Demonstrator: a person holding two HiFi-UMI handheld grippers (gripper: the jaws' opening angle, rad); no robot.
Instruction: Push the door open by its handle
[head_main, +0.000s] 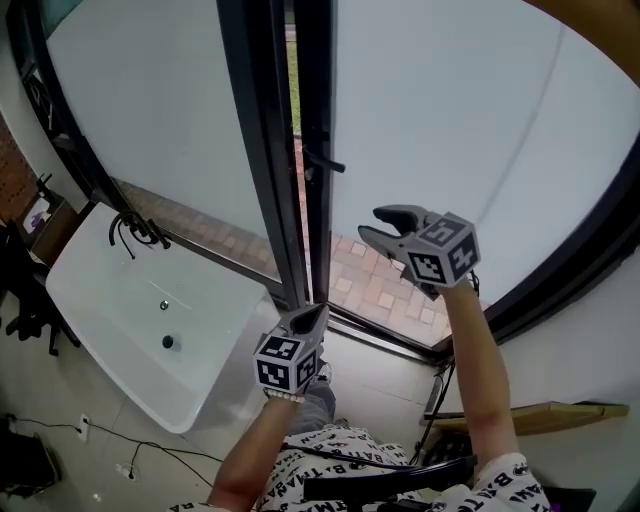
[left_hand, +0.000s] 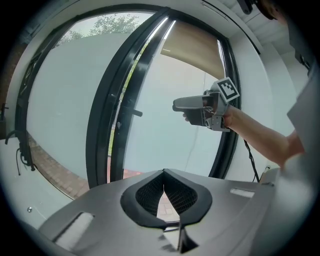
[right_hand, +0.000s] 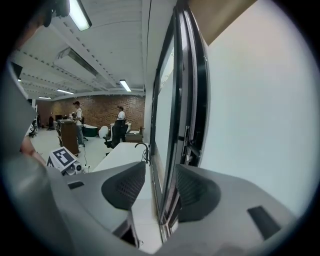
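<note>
Left tool (head_main: 308, 318) low and near, jaws together, holding nothing. Right tool (head_main: 377, 222) up higher, jaws wide apart, empty. Handle (head_main: 328, 163) ahead of right tool, a bit to its left, on dark edge of door (head_main: 450, 120). Best to bring right tool onto handle, then push straight out, slow and steady. Handle small and thin, shape hard to see. Hard to tell how far open already.

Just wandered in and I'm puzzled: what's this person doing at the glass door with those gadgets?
A person faces a glass door, a two-jaw gripper in each hand. The right gripper, jaws open and empty, hovers near the door handle without touching it. The left gripper sits lower, jaws shut, holding nothing. The door is ajar by a narrow crack.
</note>
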